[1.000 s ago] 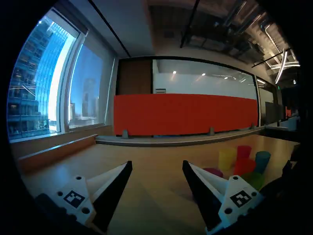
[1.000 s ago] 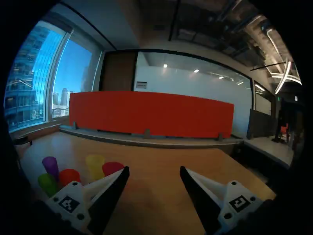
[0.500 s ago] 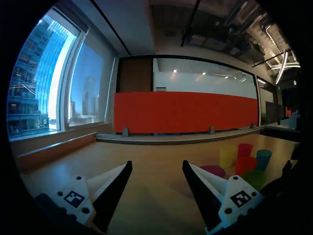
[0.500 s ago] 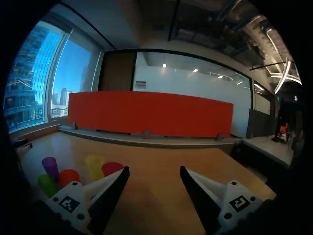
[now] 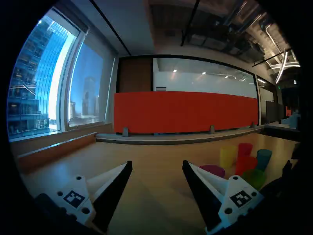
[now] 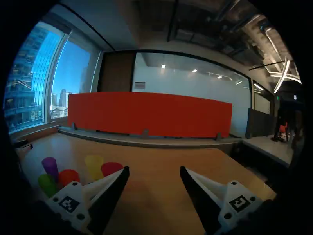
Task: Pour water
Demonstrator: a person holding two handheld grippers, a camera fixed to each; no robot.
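Cups (image 5: 245, 164) in several colours stand clustered on the wooden table (image 5: 148, 150), to the right of my left gripper (image 5: 156, 162) and to the left of my right gripper (image 6: 153, 168). Both grippers have their fingers spread wide above the wood, holding nothing.

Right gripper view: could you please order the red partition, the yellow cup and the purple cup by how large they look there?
1. The red partition, by far the largest, though it stands farthest back.
2. The yellow cup and the purple cup look much alike; I would not rank them.
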